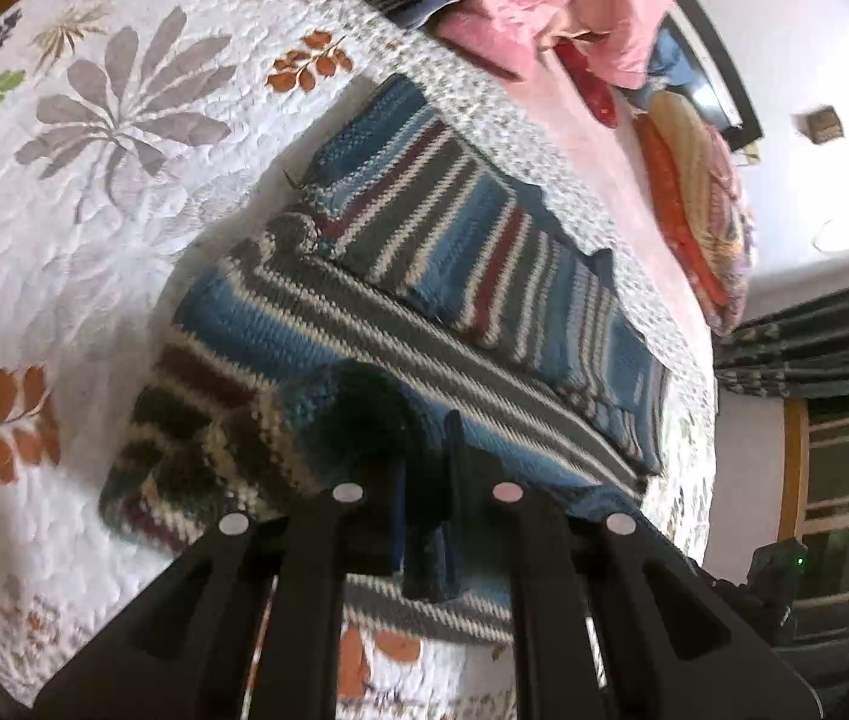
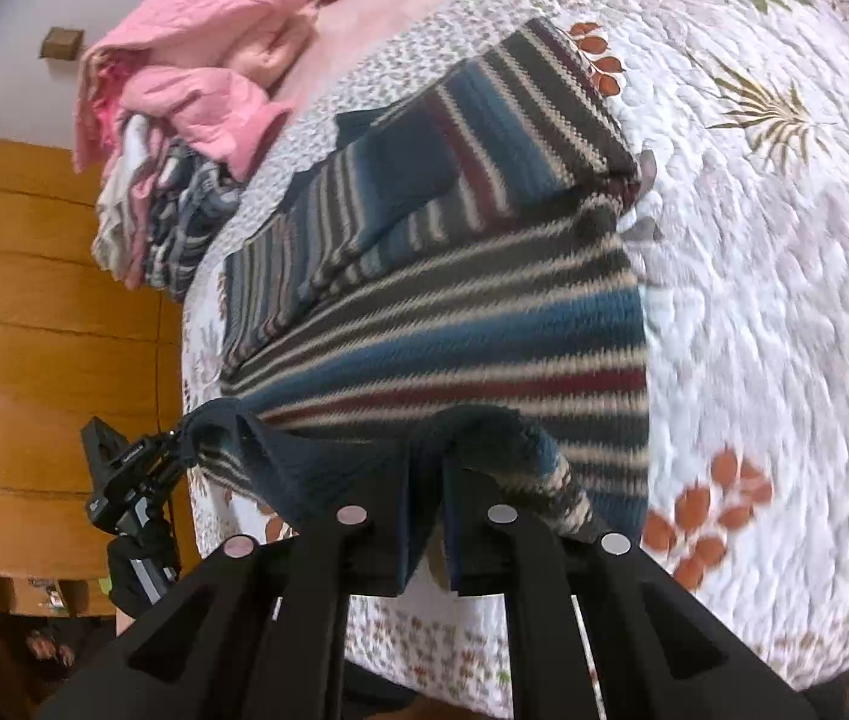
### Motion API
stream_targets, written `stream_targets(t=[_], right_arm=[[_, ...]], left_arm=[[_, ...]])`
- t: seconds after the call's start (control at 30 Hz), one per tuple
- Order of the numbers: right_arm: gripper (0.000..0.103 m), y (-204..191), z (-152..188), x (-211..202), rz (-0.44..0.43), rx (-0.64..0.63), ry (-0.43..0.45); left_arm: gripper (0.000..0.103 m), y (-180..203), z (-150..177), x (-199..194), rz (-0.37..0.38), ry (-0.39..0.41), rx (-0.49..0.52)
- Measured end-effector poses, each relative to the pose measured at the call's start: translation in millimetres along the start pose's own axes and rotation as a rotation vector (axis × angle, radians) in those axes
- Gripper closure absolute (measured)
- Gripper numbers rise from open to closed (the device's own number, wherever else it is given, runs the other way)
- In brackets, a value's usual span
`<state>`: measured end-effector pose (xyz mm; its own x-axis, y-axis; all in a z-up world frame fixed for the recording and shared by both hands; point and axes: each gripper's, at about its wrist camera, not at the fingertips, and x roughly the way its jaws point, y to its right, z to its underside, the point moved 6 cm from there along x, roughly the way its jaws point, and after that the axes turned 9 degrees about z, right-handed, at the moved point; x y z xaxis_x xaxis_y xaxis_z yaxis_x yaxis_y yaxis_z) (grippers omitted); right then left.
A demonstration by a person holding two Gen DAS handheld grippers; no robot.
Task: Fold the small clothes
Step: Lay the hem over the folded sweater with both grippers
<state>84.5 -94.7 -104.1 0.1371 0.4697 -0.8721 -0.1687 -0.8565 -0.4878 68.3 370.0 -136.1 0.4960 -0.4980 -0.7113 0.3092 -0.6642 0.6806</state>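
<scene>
We see a striped sweater [image 1: 424,276] spread on the quilt [image 1: 94,192] of a bed, its sleeves folded across the body. Our left gripper [image 1: 424,480] has its jaws closed on the near hem, which bunches between them. Our right gripper [image 2: 427,480] likewise pinches the hem, jaws nearly together on a fold of knit. In the right view the left gripper sits at 8 o'clock. A pile of clothes [image 2: 184,120], pink on top, lies at 10 o'clock.
</scene>
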Motion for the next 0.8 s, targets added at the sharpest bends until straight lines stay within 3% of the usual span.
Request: stream_targets(t=[0.27, 0.4, 0.47, 0.5, 0.53, 0.63, 0.7, 0.77, 0.8], right_arm=[[0.093, 9, -40, 45, 0.017, 0.067, -0.083], [0.087, 18, -47, 53, 0.037, 0.096, -0.109], [0.077, 25, -48, 52, 0.054, 0.113, -0.116], [0.065, 29, -51, 48, 0.072, 0.114, -0.101], [0.062, 33, -54, 42, 0.097, 0.113, -0.077], [0.062, 38, -59, 29, 0.095, 0.089, -0.040], [0.062, 34, -58, 24, 0.087, 0.052, -0.033], [0.059, 26, -56, 24, 0.081, -0.004, -0.034], [0.052, 23, -55, 25, 0.083, -0.027, -0.036]], left_arm=[[0.090, -22, -21, 36, -0.048, -0.032, -0.051], [0.086, -31, -27, 39, -0.002, -0.060, -0.134], [0.079, -26, -31, 32, 0.028, -0.054, -0.140], [0.077, -21, -34, 26, 0.055, -0.050, -0.137], [0.074, -18, -34, 21, 0.069, -0.045, -0.130], [0.061, -10, -39, 4, 0.017, 0.000, -0.050], [0.058, -2, -44, -12, -0.033, 0.043, 0.031], [0.054, 7, -48, -23, -0.063, 0.075, 0.116], [0.052, 14, -49, -26, -0.084, 0.086, 0.184]])
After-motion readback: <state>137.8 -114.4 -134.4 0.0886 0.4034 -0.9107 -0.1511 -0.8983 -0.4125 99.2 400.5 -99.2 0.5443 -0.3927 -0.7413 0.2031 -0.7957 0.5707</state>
